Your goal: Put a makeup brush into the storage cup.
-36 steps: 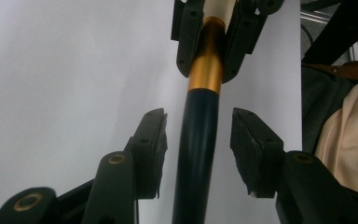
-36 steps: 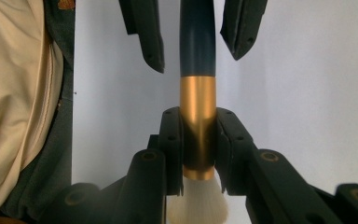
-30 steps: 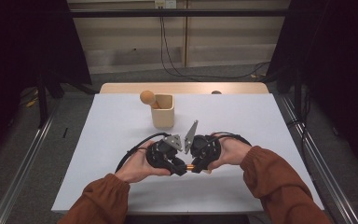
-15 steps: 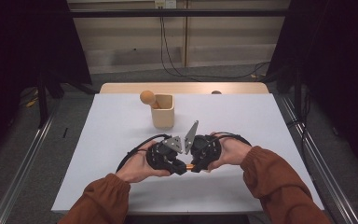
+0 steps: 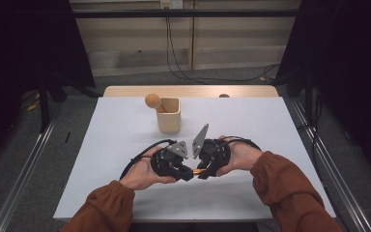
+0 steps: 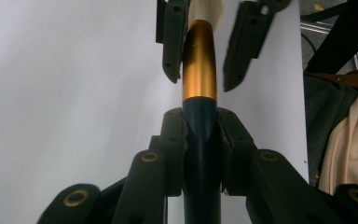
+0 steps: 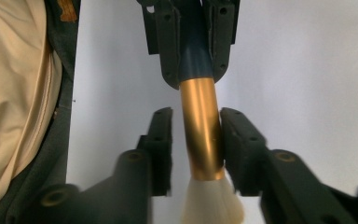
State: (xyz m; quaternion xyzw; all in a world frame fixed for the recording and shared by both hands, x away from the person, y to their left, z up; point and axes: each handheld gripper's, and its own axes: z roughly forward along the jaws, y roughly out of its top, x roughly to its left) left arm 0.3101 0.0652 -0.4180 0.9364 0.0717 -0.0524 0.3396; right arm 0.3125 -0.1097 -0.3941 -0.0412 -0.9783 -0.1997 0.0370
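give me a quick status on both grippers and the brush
Left gripper clamped on the brush by its dark handle. Right gripper jaws just opening, gaps either side of the gold ferrule. Nothing in the way.

this looks like a lab or recording booth set up for data capture, not a home or shop. a plain white desk [image 5: 125,145] stands alone on grey carpet [image 5: 77,145], with a bare wooden strip [image 5: 188,91] along its far edge. black curtains [image 5: 24,43] hang at both sides and close the space in. metal rails [image 5: 24,183] run along the floor beside the desk. black cables [image 5: 174,48] drop down the pale back wall [image 5: 232,29] from an outlet [image 5: 170,4] and trail across the floor. the desk carries little: a small wooden cup [image 5: 168,115] with a round-headed wooden piece [image 5: 152,101] in it.
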